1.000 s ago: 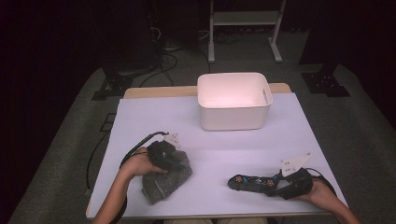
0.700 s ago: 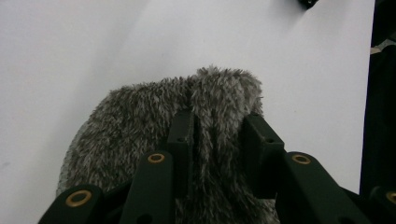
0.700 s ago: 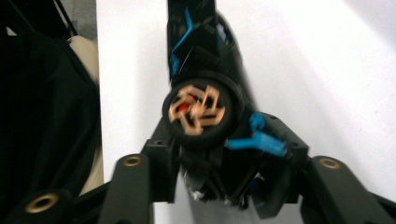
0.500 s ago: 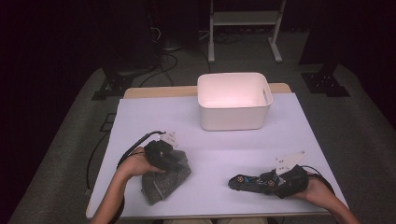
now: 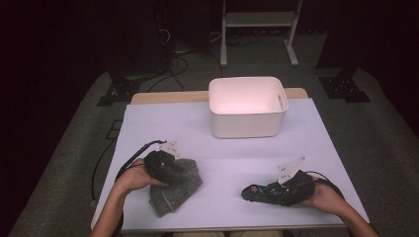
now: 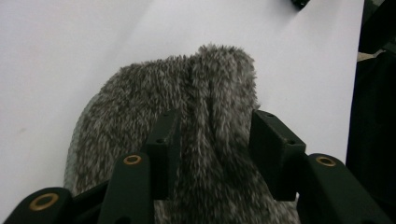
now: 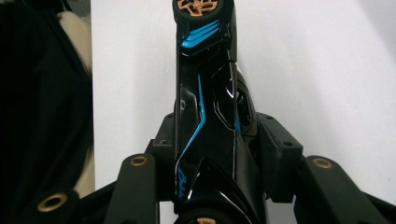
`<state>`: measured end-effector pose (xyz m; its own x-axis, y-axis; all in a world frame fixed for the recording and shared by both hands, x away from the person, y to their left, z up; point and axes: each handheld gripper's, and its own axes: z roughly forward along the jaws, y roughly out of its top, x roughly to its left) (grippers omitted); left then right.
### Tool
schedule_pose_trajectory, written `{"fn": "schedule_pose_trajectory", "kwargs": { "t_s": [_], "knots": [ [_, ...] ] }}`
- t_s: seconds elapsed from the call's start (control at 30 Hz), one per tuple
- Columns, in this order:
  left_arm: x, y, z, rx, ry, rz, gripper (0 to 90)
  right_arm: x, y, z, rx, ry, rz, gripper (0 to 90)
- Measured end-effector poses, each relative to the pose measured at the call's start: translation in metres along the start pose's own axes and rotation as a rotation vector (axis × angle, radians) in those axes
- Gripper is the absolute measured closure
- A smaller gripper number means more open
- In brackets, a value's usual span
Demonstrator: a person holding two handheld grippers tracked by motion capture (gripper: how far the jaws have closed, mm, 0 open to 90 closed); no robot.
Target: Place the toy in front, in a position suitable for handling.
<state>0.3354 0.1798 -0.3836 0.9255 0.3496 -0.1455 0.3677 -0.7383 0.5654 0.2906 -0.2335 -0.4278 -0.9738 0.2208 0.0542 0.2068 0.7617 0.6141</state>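
A grey fuzzy knit cloth (image 5: 178, 190) lies crumpled on the white table (image 5: 222, 158) at the front left. My left gripper (image 5: 170, 172) rests on top of it. In the left gripper view a raised fold of the cloth (image 6: 210, 107) stands between the fingers of that gripper (image 6: 212, 135). Its jaws have just been opening and stand open around the fold. At the front right, my right gripper (image 5: 277, 191) lies level, pointing left. A black toy car (image 7: 210, 93) with blue stripes and gold wheels sits between its jaws, which have just been closing onto the car's sides; the car's nose (image 5: 252, 190) sticks out left.
A white plastic bin (image 5: 247, 123) stands at the back middle of the table, seemingly with nothing inside. The table's front edge runs just below both hands. Dark floor, cables and a stand's legs (image 5: 291, 49) lie beyond the table.
The right hand has shifted a little to the left with the car, and its grey plate rolled out of sight, then back up. The left hand stayed on the cloth.
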Motion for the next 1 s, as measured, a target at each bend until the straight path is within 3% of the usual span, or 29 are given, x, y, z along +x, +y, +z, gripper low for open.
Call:
{"fn": "schedule_pose_trajectory", "kwargs": {
  "t_s": [0.13,0.3,0.53,0.7,0.77,0.9,1.0],
  "knots": [
    [0.0,-0.003,-0.004,-0.005,0.0,-0.002,49.1,-0.005,0.008,0.002,-0.025,0.006,0.009,55.5],
    [-0.004,-0.007,-0.007,-0.013,0.0,-0.001,44.4,-0.015,0.027,0.009,-0.02,0.006,-0.013,55.4],
    [-0.006,-0.009,0.003,-0.006,-0.011,-0.002,40.2,-0.034,0.05,0.023,-0.021,0.007,-0.025,55.4],
    [-0.004,-0.009,0.012,0.005,-0.017,-0.01,39.1,-0.048,0.056,0.029,-0.042,0.008,-0.001,55.4],
    [-0.004,-0.01,0.017,0.026,-0.041,-0.003,47.8,-0.052,0.059,0.031,-0.042,0.013,-0.004,55.4],
    [0.0,-0.015,0.022,0.038,-0.004,-0.012,75.3,-0.055,0.062,0.035,-0.036,0.023,-0.009,55.4],
    [0.006,-0.018,0.014,0.025,-0.002,-0.027,80.6,-0.055,0.062,0.036,-0.03,0.028,-0.012,55.4]
  ]
}}
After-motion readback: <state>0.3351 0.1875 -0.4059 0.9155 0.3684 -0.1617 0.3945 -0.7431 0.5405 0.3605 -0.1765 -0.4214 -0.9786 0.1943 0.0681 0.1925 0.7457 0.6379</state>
